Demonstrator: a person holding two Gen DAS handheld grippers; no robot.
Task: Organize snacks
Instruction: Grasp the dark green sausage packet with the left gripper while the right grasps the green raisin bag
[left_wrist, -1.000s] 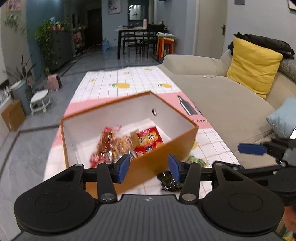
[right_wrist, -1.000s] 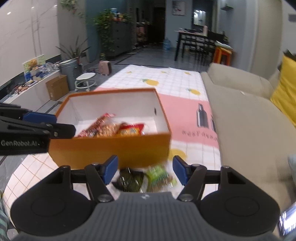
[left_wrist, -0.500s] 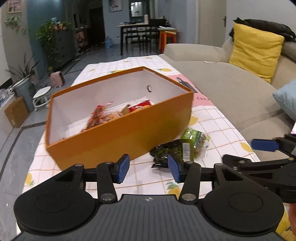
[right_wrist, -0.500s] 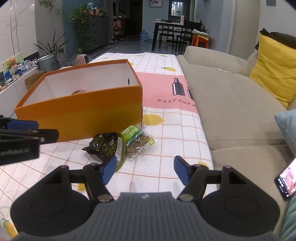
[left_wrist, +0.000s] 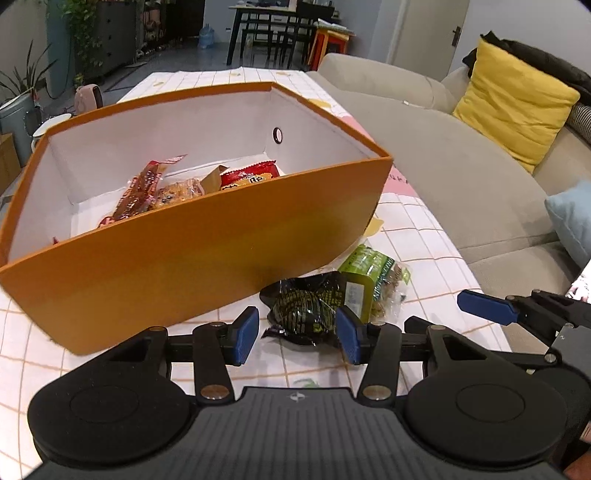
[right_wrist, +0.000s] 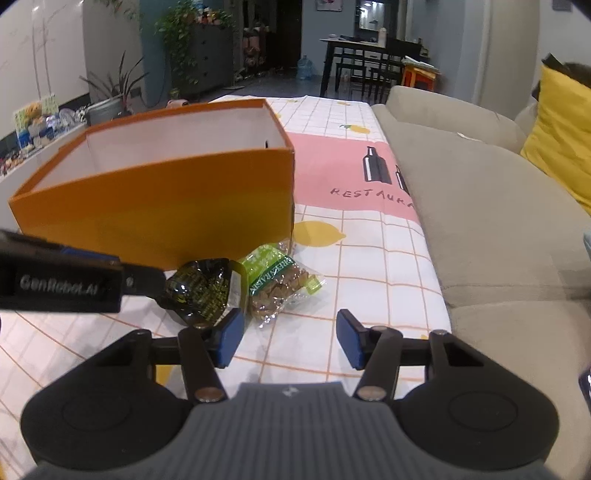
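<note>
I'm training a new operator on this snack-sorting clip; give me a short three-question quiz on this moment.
1. True or false: the open orange cardboard box already holds snacks.
2. How many snack packets lie on the tablecloth outside it? A) none B) two C) four
3. Which packet sits between the open left gripper's fingers?

Key: 1 true. 2 B. 3 the dark black-green foil packet, beside the light green clear packet; the right gripper is open too.
</note>
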